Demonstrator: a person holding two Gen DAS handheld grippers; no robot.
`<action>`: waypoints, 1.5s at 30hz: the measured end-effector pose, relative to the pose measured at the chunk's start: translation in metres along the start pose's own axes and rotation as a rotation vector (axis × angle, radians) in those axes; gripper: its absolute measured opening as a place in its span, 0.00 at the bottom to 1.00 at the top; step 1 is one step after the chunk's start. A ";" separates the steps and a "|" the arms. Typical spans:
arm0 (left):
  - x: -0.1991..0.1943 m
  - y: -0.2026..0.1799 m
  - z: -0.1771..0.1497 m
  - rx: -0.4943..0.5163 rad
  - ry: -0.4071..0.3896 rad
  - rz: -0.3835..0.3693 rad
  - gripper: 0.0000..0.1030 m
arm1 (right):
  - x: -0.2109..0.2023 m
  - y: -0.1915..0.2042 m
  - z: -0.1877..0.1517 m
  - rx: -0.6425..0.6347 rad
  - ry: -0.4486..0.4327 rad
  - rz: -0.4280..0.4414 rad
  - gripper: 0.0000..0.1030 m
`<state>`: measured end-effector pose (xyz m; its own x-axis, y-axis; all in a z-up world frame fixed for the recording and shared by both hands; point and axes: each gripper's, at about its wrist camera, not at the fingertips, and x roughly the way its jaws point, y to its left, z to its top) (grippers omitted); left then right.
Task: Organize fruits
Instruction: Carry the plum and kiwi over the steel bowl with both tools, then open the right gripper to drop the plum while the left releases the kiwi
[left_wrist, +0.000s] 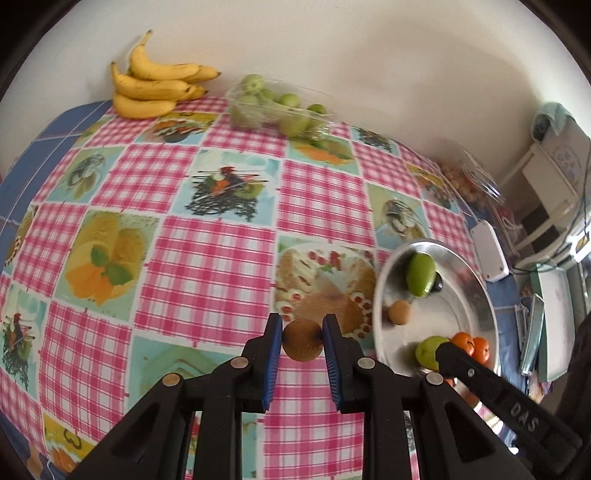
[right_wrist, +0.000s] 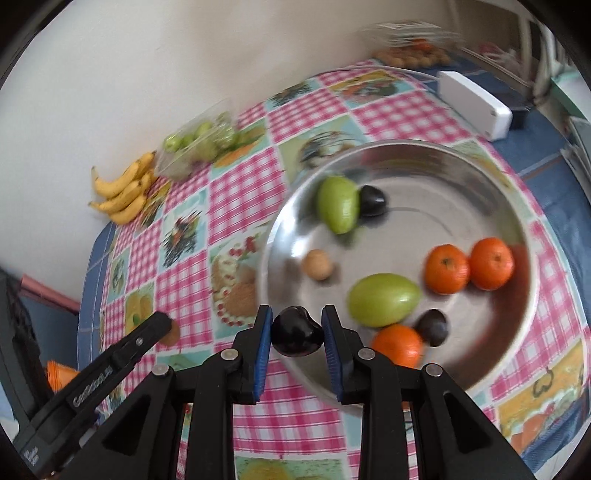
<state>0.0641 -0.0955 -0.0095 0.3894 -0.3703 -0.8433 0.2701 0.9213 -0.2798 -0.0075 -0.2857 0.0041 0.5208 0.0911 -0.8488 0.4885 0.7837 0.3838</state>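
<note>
Clamped between the left gripper (left_wrist: 302, 341)'s blue pads sits a brown kiwi (left_wrist: 302, 340), hanging over the checked tablecloth (left_wrist: 221, 258), just beside the steel bowl (left_wrist: 380, 295): best carried over the rim before any release. On the right wrist view, the right gripper (right_wrist: 297, 338) pinches a dark plum (right_wrist: 297, 336) at the bowl's near edge; I'd lower it gently beside the green mango (right_wrist: 384, 300), clear of the oranges (right_wrist: 469, 268).
</note>
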 end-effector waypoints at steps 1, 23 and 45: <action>0.000 -0.006 -0.002 0.015 0.002 -0.004 0.23 | -0.002 -0.007 0.002 0.022 -0.005 -0.010 0.28; 0.037 -0.081 -0.019 0.204 0.021 -0.044 0.24 | 0.005 -0.041 0.019 0.084 -0.070 -0.071 0.28; 0.033 -0.063 -0.008 0.118 0.023 -0.017 0.36 | 0.002 -0.039 0.023 0.073 -0.095 -0.091 0.30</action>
<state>0.0533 -0.1650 -0.0236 0.3642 -0.3814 -0.8496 0.3786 0.8941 -0.2391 -0.0099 -0.3299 -0.0042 0.5345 -0.0394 -0.8442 0.5842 0.7391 0.3354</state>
